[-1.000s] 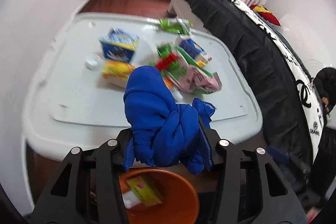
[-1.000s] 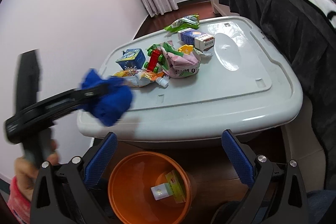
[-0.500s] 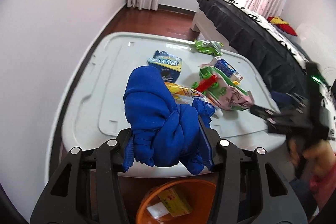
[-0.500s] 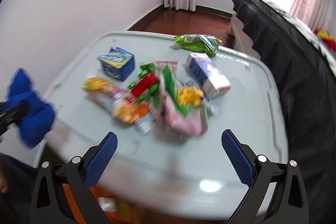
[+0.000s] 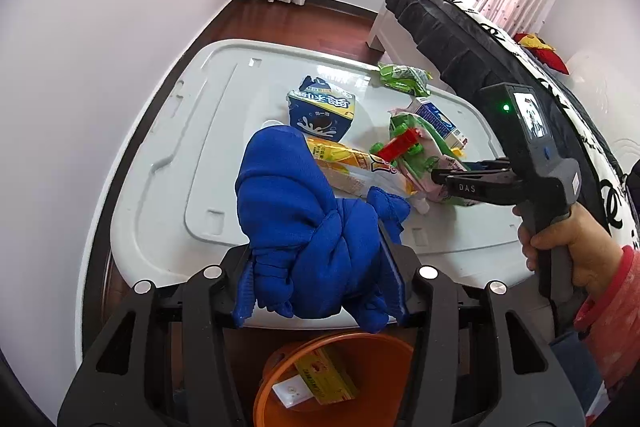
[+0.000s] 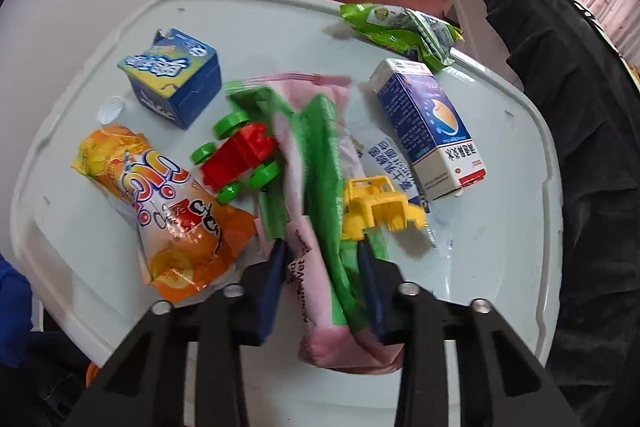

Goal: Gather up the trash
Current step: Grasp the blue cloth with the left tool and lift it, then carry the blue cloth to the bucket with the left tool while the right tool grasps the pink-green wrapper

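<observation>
The pink-green wet-wipe pack [image 6: 320, 211] lies in the middle of the white lid [image 6: 500, 267], and the right gripper [image 6: 322, 283] has its jaws pressed on the near end of the pack. Touching it are the red toy car [image 6: 240, 157] at its left and the yellow toy [image 6: 378, 203] at its right. The orange pouch [image 6: 160, 203] reaches near the lid's lower left edge. The right part of the lid is bare. The left gripper [image 5: 320, 267] is clamped on a blue cloth [image 5: 304, 211] above the orange bin [image 5: 360, 355] at the frame bottom.
</observation>
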Demonstrator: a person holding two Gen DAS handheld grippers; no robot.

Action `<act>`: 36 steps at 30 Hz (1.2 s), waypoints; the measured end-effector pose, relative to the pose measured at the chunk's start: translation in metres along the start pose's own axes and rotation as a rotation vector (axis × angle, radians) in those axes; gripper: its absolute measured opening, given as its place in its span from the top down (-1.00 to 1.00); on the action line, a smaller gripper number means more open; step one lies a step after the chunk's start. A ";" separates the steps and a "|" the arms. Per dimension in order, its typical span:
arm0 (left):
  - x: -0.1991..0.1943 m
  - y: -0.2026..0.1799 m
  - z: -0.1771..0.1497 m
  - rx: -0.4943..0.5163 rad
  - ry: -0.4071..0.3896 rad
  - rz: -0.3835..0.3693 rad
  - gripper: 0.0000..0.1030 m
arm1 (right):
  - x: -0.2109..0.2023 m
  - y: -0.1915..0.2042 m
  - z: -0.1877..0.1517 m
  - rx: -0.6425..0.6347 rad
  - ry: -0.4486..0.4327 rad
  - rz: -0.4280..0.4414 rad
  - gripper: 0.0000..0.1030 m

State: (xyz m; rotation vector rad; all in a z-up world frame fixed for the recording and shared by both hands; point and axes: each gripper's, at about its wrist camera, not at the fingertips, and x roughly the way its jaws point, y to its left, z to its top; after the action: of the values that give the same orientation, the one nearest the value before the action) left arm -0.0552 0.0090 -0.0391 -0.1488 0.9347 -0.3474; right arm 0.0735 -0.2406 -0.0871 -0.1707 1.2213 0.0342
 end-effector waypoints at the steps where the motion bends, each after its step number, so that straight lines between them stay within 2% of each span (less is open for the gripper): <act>1: 0.001 0.000 0.000 -0.002 0.001 -0.002 0.05 | -0.002 0.001 -0.002 0.003 -0.004 0.001 0.60; 3: 0.002 0.000 0.001 -0.002 0.001 -0.001 0.05 | -0.010 0.000 -0.004 0.020 -0.017 0.002 0.65; 8: 0.001 0.001 0.000 -0.003 0.000 0.003 0.05 | -0.037 -0.009 -0.009 0.089 -0.063 0.084 0.71; 13: -0.001 0.002 0.000 -0.002 -0.003 0.004 0.05 | -0.080 -0.021 -0.015 0.139 -0.141 0.168 0.72; 17: -0.002 -0.001 0.000 0.012 -0.006 0.003 0.05 | -0.124 -0.025 -0.029 0.143 -0.219 0.202 0.72; 27: -0.022 -0.027 -0.003 0.100 -0.026 -0.005 0.05 | -0.218 -0.028 -0.094 0.116 -0.363 0.264 0.72; 36: -0.060 -0.054 -0.026 0.225 -0.020 -0.015 0.05 | -0.254 -0.021 -0.151 0.086 -0.410 0.295 0.72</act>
State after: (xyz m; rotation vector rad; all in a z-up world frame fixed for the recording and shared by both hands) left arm -0.1210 -0.0198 0.0064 0.0467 0.8687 -0.4619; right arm -0.1522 -0.2677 0.1030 0.0907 0.8276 0.2614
